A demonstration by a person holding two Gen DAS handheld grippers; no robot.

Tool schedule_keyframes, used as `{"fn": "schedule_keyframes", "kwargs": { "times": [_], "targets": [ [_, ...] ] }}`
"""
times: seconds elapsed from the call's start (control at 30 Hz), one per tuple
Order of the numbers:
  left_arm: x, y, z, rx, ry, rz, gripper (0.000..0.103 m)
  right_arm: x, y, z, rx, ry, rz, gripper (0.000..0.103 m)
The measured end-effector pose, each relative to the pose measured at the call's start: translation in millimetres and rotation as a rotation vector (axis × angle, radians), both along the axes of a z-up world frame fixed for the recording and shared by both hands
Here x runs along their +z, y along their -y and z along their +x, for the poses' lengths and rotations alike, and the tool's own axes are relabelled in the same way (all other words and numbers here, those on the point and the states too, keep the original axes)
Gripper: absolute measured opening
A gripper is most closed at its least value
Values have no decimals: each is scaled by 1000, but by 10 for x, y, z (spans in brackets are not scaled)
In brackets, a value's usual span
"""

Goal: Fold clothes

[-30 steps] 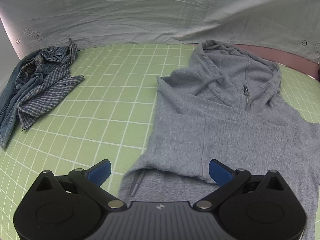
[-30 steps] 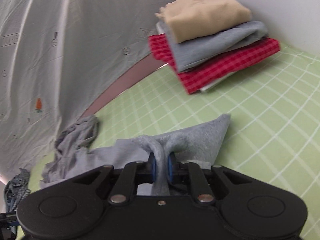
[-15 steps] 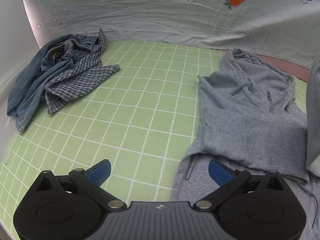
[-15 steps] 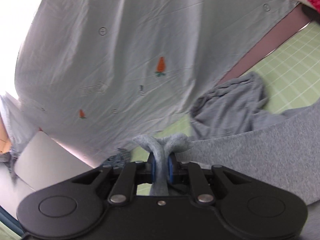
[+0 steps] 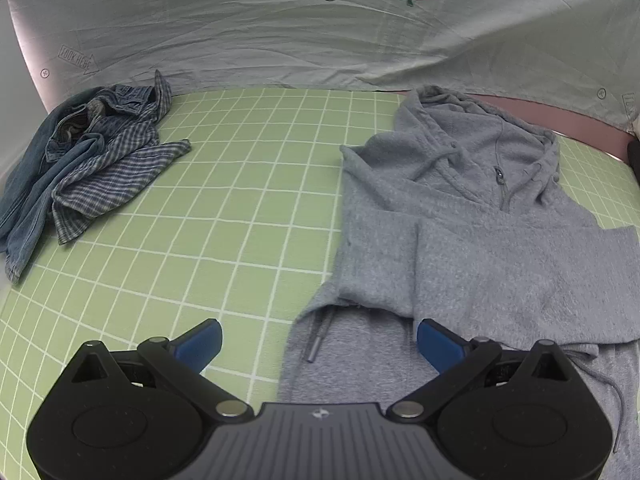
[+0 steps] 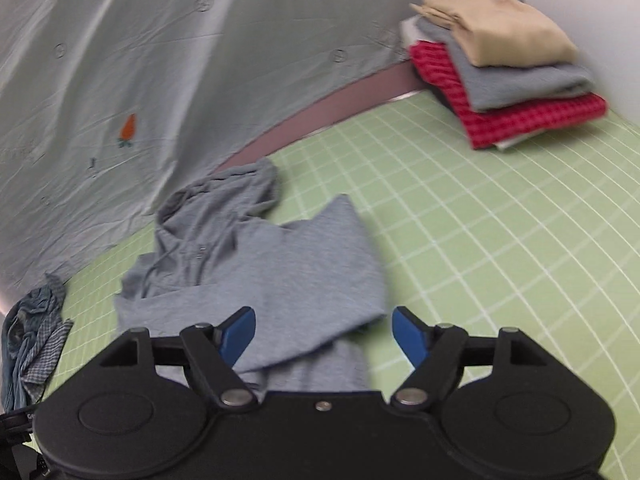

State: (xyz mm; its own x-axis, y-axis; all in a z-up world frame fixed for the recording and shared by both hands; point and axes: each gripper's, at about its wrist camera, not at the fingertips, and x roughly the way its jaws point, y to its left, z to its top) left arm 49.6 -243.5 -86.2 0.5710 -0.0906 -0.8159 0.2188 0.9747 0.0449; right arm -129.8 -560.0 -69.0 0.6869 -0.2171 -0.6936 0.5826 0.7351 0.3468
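Observation:
A grey zip hoodie (image 5: 472, 240) lies face up on the green gridded mat (image 5: 224, 216), hood toward the back, with both sleeves folded across its chest. My left gripper (image 5: 318, 344) stands open above the hoodie's lower left edge, gripping nothing. In the right wrist view the same hoodie (image 6: 280, 272) has its folded sleeve lying flat. My right gripper (image 6: 323, 334) hangs over the sleeve's near end with its jaws opening; the cloth lies beneath them and the pads do not press it.
A crumpled heap of denim and blue checked clothes (image 5: 80, 160) sits at the mat's far left. A folded stack (image 6: 504, 64) of beige, grey and red checked garments stands at the far right corner. A pale printed sheet (image 5: 320, 28) hangs behind the mat.
My right gripper carried the grey sleeve across the hoodie, then let it go; its jaws went from shut on the cloth to wide apart. The sleeve now lies folded over the chest.

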Motion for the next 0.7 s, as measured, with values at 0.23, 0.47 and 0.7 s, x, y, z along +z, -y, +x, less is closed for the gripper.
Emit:
{"fn": "schedule_keyframes", "kwargs": {
  "times": [0.23,0.47,0.7],
  "targets": [
    [28,251,1,-30,12,15,102,-182,377,-269,-106,-26,30,78],
    [48,333,128,-34,35,32,102,-348,507,-25,-109,-73,0,81],
    [-51,446,392,-49,14,13,93,-549,615,292,-111,-115,-17,82]
  ]
}}
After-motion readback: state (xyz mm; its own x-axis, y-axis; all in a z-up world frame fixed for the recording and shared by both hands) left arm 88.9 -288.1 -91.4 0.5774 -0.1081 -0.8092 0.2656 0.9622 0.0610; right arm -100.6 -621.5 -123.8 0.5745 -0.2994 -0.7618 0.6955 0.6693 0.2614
